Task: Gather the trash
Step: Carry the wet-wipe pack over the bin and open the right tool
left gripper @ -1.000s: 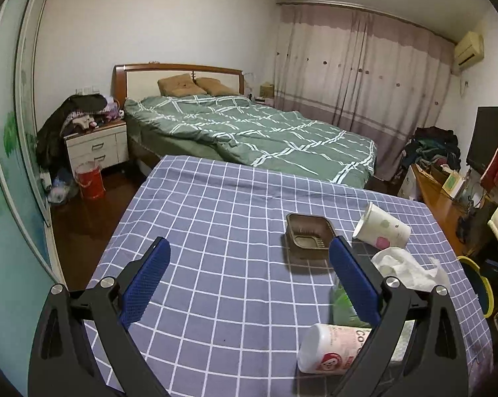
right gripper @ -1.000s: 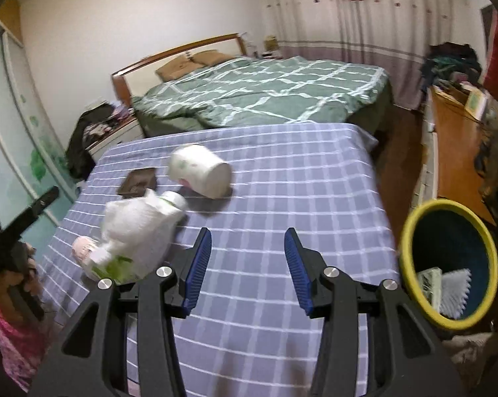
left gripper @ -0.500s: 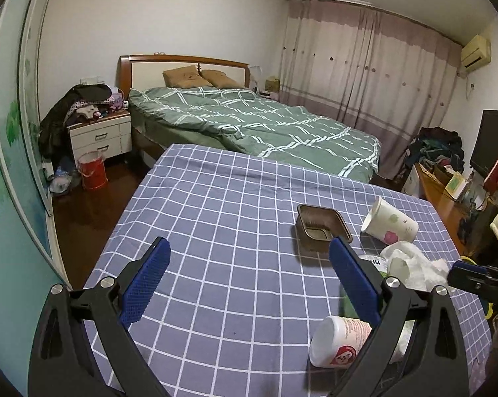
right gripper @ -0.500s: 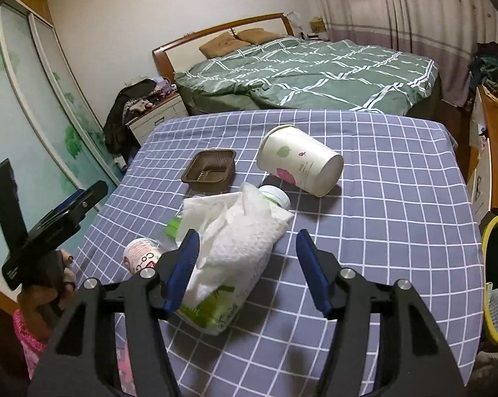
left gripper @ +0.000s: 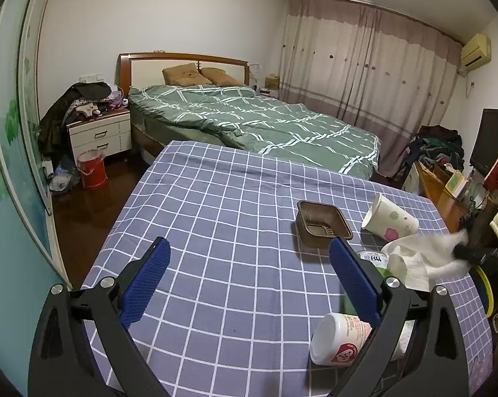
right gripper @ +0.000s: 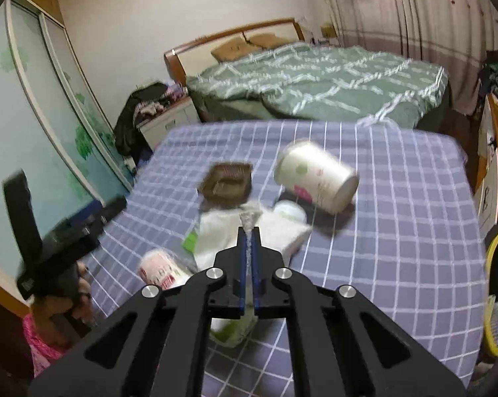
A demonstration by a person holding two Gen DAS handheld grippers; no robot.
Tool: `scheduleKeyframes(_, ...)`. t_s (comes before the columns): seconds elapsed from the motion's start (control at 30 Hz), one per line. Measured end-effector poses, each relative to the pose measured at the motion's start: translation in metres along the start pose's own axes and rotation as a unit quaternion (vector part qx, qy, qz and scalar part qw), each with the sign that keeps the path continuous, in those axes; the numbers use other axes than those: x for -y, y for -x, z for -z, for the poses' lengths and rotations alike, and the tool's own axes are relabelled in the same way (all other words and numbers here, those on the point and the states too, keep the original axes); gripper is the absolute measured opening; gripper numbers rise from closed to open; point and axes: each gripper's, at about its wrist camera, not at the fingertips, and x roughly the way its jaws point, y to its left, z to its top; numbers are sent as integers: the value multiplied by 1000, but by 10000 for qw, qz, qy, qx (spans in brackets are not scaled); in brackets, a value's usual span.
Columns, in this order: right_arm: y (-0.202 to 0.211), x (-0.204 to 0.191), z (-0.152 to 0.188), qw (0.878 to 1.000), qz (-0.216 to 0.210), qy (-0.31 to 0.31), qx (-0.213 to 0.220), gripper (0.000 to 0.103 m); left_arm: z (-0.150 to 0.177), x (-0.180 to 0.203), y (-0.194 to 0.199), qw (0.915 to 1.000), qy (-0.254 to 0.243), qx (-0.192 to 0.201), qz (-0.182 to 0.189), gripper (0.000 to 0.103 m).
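Note:
A crumpled white paper towel (right gripper: 222,231) lies over a green bottle (right gripper: 190,241) on the blue checked tablecloth (right gripper: 398,231). My right gripper (right gripper: 248,231) is shut on a fold of the towel; in the left wrist view it pulls the towel (left gripper: 418,258) toward the right edge. A tipped paper cup (right gripper: 315,177), a brown plastic tray (right gripper: 229,182) and a small white bottle with red print (right gripper: 161,268) lie around it. My left gripper (left gripper: 245,278) is open and empty above the near side of the table, with the small bottle (left gripper: 340,340) beside its right finger.
A yellow-rimmed bin (right gripper: 495,284) stands by the table's right edge. A bed with a green cover (left gripper: 249,122) is beyond the table, with a nightstand (left gripper: 100,135) and a red bucket (left gripper: 91,172) at the left.
My right gripper moved forward onto the paper towel and closed on it. My left gripper stayed open and shifted only a little.

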Motion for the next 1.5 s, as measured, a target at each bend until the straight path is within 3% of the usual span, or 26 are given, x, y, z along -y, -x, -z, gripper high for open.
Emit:
scheduleKeyframes(0.43, 90, 1, -64, 9918, 175, 212, 1252, 3, 2, -1, -1, 10000, 15, -37, -2, 95)
scheduleKeyframes(0.73, 152, 51, -87, 9784, 1033, 59, 1791, 3, 2, -1, -1, 10000, 10, -41, -3, 95)
scheduleKeyframes(1.2, 184, 208, -58, 9449, 2697, -1123, 1478, 3, 3, 0, -3, 10000, -20, -56, 35, 95)
scheduleKeyframes(1.5, 163, 275, -12, 9271, 3175, -1753, 944, 3, 3, 2, -7, 9999, -62, -110, 29, 95)
